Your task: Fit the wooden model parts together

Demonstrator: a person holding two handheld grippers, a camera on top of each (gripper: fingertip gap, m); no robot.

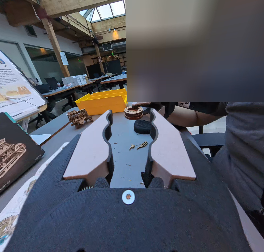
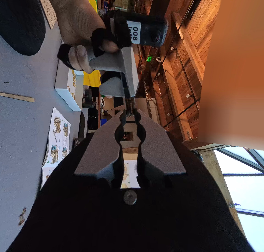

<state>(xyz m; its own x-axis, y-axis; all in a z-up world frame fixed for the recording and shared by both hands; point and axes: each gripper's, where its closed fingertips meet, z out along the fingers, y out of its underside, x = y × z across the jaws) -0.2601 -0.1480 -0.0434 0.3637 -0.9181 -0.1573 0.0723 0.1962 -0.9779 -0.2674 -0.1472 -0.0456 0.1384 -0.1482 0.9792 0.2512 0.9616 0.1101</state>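
Note:
A round wooden wheel part [image 1: 133, 113] hangs in the air above the grey table [image 1: 122, 152]. My right gripper [image 2: 130, 112] is shut on it; in the right wrist view the wheel [image 2: 129, 106] shows edge-on between the tips. One right finger [image 1: 140, 103] lies over the wheel in the left wrist view. My left gripper [image 1: 130, 115] is open and empty, with the wheel just past its fingertips. It also shows in the right wrist view [image 2: 104, 75], held by a hand. A partly built wooden model [image 1: 79, 118] stands on the table to the left.
A yellow bin [image 1: 102, 102] stands behind the model. Small loose wooden pieces [image 1: 141, 145] and a black pad [image 1: 142, 126] lie on the table. The kit box [image 1: 14, 152], an instruction stand [image 1: 17, 85], a booklet [image 2: 58, 138] and a white box [image 2: 68, 88] sit at the left. The tips of both grippers are at nearly the same place.

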